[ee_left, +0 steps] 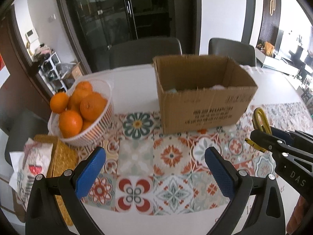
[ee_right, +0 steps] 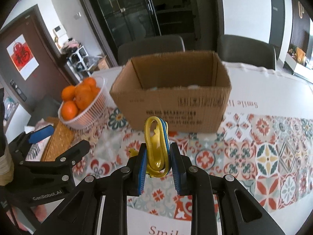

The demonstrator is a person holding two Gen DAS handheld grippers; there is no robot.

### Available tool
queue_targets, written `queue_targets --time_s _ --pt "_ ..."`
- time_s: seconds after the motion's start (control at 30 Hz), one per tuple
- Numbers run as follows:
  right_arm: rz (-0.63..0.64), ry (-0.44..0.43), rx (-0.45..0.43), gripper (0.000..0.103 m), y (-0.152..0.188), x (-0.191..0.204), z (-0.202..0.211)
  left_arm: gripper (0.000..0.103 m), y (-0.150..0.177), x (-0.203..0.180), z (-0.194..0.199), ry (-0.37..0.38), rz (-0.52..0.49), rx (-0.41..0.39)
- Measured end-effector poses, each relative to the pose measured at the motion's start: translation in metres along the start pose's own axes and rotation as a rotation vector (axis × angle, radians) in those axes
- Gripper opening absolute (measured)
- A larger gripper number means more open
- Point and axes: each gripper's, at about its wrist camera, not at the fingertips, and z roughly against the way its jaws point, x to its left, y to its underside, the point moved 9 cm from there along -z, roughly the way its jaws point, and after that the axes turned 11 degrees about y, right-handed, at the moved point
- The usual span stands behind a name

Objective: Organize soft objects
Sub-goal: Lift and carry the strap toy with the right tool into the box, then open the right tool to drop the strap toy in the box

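Setting: a dining room with dark glass cabinet doors (ee_left: 121,15) and two grey chairs (ee_left: 144,51) behind a white table (ee_left: 133,80).
Surface: a tile-patterned cloth (ee_left: 156,166) covers the near part of the table.
Box: an open cardboard box (ee_right: 172,101) stands upright on the far edge of the cloth; pale items lie low inside, too hidden to identify.
Held item: a floppy yellow-and-blue looped toy (ee_right: 157,146) stands up between the blue pads, lifted above the cloth, just short of the box's front wall.
Right gripper (ee_right: 159,168): pinched tight on the toy.
Left gripper (ee_left: 154,172): jaws spread wide, nothing between them, above the cloth.
Left of box: a white basket (ee_left: 97,125) piled with oranges (ee_left: 70,123).
Far left: a woven gold mat (ee_left: 62,160) with a printed packet (ee_left: 33,166) beside it.
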Motion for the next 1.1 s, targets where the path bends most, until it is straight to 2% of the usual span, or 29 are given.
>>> queue_targets --time_s 0.3,0.67,1.1 --pt "-0.026 0.0 -0.064 0.025 -0.04 -0.002 0.008 0.103 -0.04 0.0 0.005 0.01 -0.03 -0.071" --pt "-0.028 -0.011 -0.103 0.025 -0.084 -0.002 -0.003 0.103 -0.084 0.007 0.003 -0.008 -0.048 -0.136" --pt "0.007 -0.013 -0.064 0.025 -0.124 0.007 -0.054 0.103 -0.11 0.031 -0.028 -0.045 -0.022 -0.126"
